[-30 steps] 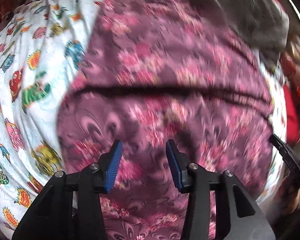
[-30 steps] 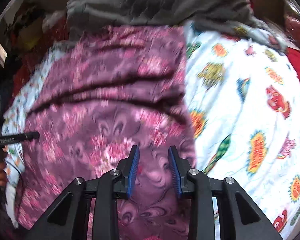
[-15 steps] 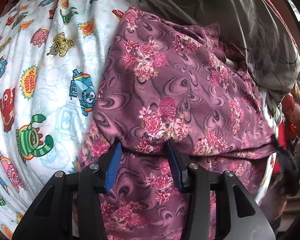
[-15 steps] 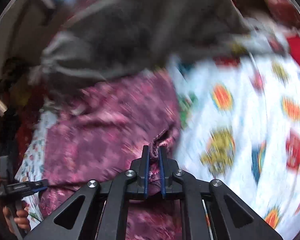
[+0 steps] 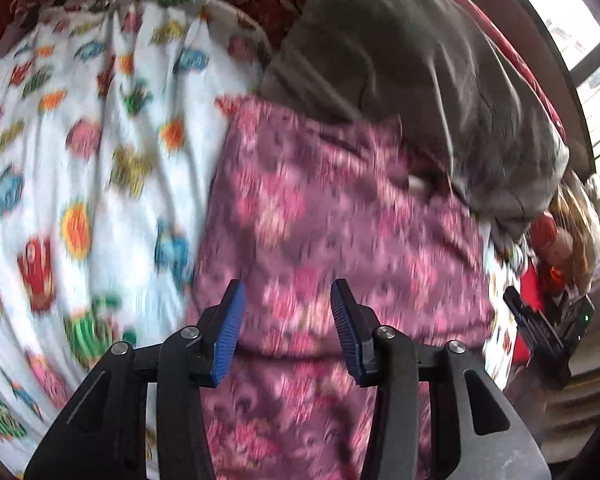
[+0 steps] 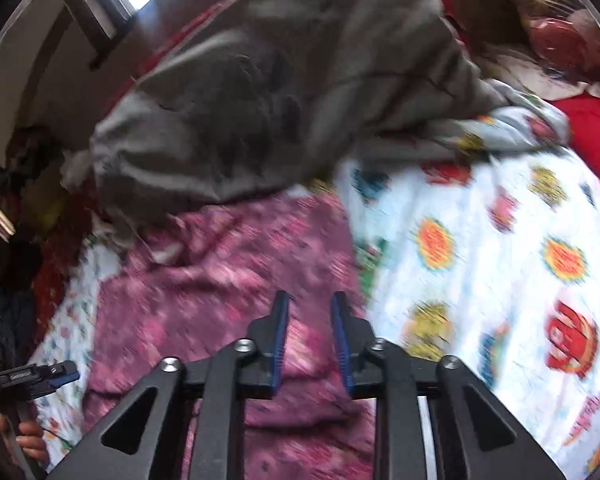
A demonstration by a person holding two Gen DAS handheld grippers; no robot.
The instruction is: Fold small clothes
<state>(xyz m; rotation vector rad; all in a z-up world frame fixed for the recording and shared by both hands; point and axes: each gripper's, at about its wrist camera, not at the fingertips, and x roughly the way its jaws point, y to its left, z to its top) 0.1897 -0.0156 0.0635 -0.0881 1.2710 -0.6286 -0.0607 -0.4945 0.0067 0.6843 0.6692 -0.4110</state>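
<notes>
A purple floral garment (image 5: 324, 216) lies folded on a white cartoon-print sheet (image 5: 80, 168); it also shows in the right wrist view (image 6: 228, 280). My left gripper (image 5: 286, 300) is open and empty, just above the garment's folded front edge. My right gripper (image 6: 310, 312) is open and empty over the garment's right part, near its edge by the sheet (image 6: 500, 280). The right gripper shows at the right edge of the left wrist view (image 5: 540, 324), and the left gripper at the left edge of the right wrist view (image 6: 32, 374). Both views are motion-blurred.
A grey blanket (image 5: 420, 68) is bunched just behind the garment, also in the right wrist view (image 6: 280, 80). Red bedding (image 6: 592, 128) and assorted clutter (image 5: 560, 232) lie at the sides. A window (image 5: 572, 28) is beyond.
The garment's far half has been folded forward over its near half. My right gripper was shut on the cloth half a second ago and is open now. Both grippers pulled back.
</notes>
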